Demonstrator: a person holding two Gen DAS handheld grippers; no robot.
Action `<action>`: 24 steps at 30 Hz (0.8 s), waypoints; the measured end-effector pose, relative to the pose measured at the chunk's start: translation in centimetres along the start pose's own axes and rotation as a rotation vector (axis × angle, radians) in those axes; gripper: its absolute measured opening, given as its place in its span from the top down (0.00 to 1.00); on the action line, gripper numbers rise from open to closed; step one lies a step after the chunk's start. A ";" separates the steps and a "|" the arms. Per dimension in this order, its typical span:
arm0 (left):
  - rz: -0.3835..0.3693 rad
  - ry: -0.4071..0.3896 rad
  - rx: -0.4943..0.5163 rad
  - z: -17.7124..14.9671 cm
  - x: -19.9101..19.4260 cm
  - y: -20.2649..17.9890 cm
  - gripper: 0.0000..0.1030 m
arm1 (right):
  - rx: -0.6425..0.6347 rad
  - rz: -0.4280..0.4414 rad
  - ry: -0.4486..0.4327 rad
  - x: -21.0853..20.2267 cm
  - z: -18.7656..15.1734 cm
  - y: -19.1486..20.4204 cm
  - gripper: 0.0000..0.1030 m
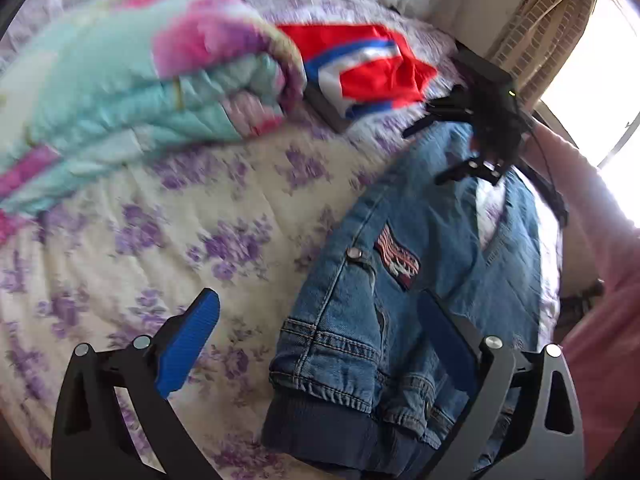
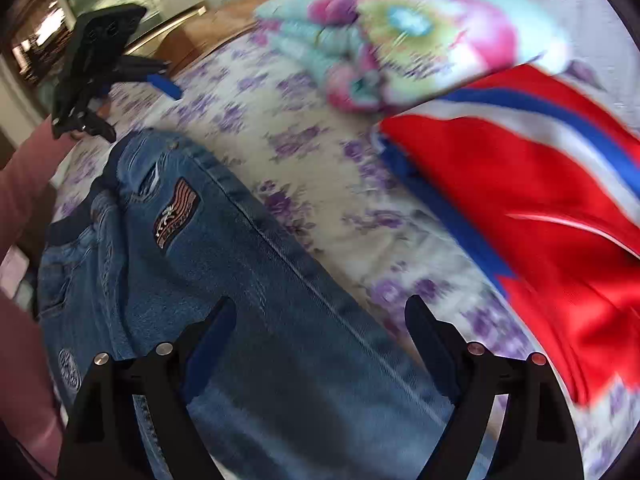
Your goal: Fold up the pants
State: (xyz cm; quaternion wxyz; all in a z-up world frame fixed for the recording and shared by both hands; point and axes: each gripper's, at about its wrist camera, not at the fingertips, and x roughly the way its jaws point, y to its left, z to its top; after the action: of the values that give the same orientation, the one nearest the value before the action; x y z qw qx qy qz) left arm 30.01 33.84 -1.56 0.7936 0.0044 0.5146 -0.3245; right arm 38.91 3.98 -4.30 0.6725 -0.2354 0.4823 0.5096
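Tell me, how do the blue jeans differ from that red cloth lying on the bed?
The jeans are faded blue denim with a stitched flag patch; the red cloth is smooth and shiny, with blue and white stripes. The jeans stretch out long between the two open grippers; the red cloth lies bunched beside the rolled quilt, away from both. Both rest on the flowered bedspread.

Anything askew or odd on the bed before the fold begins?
Nothing damaged or spilled. The jeans lie rumpled, legs bunched unevenly, near the bed's edge. Both the left claw and right claw are open, holding nothing.
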 end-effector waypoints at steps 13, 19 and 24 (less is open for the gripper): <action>-0.010 0.160 0.085 0.0 4.8 -2.6 0.76 | -0.055 0.017 0.035 -0.9 -0.5 1.5 0.88; 0.147 0.070 0.277 -1.9 -1.3 -10.6 0.77 | -0.144 -0.129 -0.051 -8.2 -2.6 8.5 0.91; 0.208 0.049 0.447 -6.8 -5.0 -18.4 0.77 | -0.229 -0.201 -0.059 -12.2 -7.9 17.1 0.91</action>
State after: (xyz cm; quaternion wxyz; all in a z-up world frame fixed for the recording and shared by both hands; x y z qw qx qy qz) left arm 13.63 24.20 5.35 0.7894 0.2406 0.4459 -0.3466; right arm 19.88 -1.70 6.20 0.7028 -0.3427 0.3748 0.4981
